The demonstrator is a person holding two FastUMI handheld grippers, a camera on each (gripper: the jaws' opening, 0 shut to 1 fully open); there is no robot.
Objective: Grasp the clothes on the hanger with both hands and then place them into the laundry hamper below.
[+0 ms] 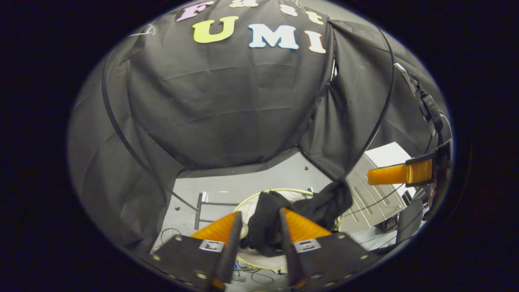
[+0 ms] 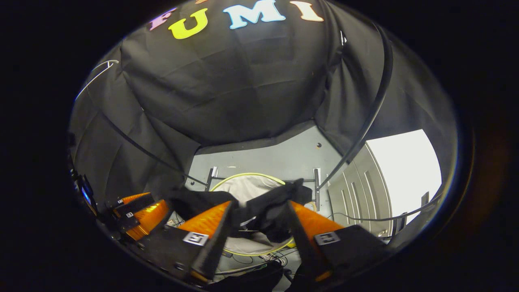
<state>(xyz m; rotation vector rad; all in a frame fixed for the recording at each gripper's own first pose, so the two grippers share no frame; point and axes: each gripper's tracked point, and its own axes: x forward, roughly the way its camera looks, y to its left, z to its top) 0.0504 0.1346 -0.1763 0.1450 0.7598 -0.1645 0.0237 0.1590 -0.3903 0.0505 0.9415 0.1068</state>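
Both tools hung above the laundry hamper (image 1: 284, 191), which stood on the grey floor (image 1: 243, 182) beside the booth's black cloth wall. In the left gripper view, the left tool (image 1: 259, 219) stood part open, the black clothes (image 1: 267, 223) bunched between its fingers; whether both fingers pressed on the cloth could not be told. In the right gripper view, the right tool (image 2: 259, 211) was likewise part open, the clothes (image 2: 275, 202) draped between its fingers over the hamper's rim (image 2: 247, 175), its grip equally unclear.
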